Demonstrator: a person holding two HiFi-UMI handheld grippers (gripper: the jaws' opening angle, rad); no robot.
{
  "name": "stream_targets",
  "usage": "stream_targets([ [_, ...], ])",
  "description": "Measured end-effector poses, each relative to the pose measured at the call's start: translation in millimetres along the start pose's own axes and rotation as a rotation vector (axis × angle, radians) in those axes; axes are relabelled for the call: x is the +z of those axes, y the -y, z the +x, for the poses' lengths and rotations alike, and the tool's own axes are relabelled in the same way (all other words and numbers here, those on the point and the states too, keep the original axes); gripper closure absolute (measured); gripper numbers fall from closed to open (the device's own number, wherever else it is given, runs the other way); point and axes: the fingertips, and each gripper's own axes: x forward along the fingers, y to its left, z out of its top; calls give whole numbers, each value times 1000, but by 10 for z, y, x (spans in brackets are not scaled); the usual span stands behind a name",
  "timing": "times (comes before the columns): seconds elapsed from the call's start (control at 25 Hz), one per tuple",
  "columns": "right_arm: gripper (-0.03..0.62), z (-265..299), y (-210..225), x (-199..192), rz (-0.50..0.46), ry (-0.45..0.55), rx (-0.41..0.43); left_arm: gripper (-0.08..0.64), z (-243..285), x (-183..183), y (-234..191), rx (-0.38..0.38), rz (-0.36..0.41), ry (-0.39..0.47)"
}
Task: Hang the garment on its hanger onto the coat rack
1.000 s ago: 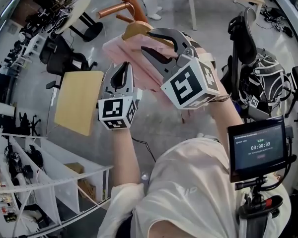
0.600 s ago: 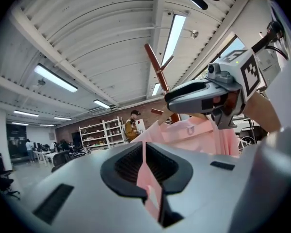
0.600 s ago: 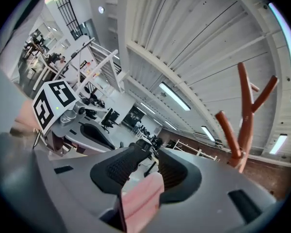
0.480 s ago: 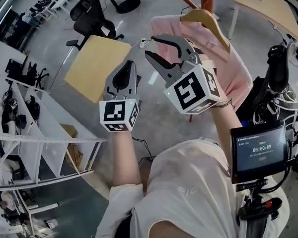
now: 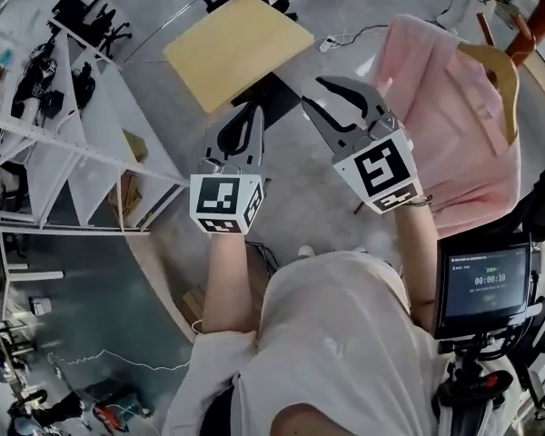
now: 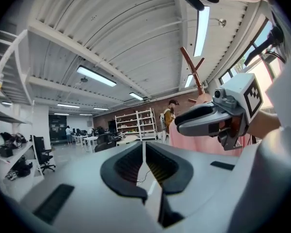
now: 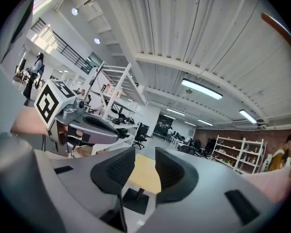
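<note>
The pale pink garment (image 5: 445, 125) is seen draped on its curved wooden hanger (image 5: 498, 80), apparently hung from the reddish-brown coat rack (image 5: 538, 18) at the upper right of the head view. A second ago it was overlapped by the right gripper (image 5: 311, 92); both grippers have since been drawn away, so the hanging is judged complete. The right gripper is held moderately open and empty, just beside the garment's left edge. The left gripper (image 5: 243, 121) is closed to a thin slit, nothing held, farther off.
</note>
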Motion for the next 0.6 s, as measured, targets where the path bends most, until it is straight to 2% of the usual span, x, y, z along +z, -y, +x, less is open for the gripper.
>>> stream_targets([
  [0.32,460,303,-592,-233,152,40,75,551,-485,-477,-274,68,-75,-31],
  [0.48,460,351,-855,-323,141,31,114,552,-624,-662,-270,74,-101,-52],
  [0.6,463,391,-929,-416,117,-12,106,551,-676,-736,-274,67,-118,-50],
])
